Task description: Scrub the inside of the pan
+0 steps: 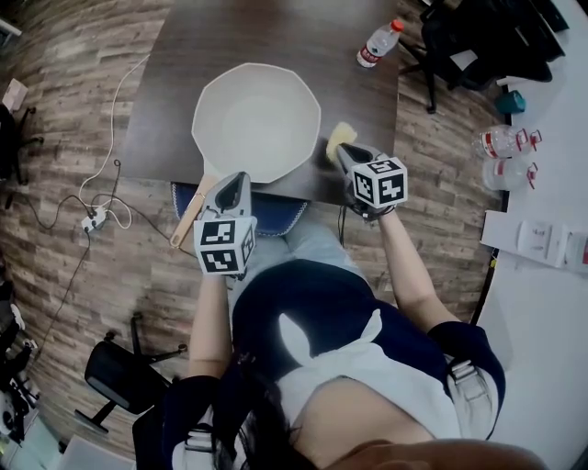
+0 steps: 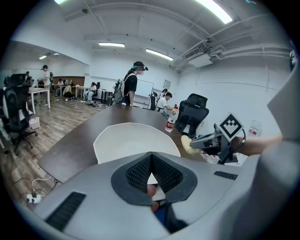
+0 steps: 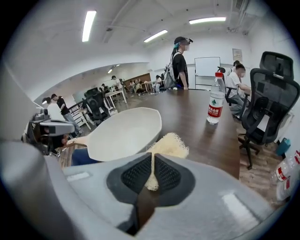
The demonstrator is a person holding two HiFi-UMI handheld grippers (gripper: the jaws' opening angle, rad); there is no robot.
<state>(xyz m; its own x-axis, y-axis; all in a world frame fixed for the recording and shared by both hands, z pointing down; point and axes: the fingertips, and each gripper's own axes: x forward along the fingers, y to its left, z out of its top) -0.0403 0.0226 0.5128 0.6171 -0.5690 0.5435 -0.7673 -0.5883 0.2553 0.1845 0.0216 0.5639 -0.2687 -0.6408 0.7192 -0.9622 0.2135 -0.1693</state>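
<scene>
Over dark table (image 1: 276, 37), right hand-held gripper (image 3: 153, 161) clamps shut on yellow scrubber (image 3: 171, 144).

open office with a wood-plank floor (image 1: 73, 55), white walls (image 2: 225, 93) and long ceiling strip lights (image 3: 87, 26); a dark table (image 1: 276, 27) stands in the middle, black office chairs (image 3: 272, 93) beside it, a whiteboard (image 3: 207, 65) at the far wall

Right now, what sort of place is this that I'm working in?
Most likely an open-plan office or workroom: a long dark meeting table, black swivel chairs beside it, a whiteboard on the far wall, and ceiling strip lights.
</scene>
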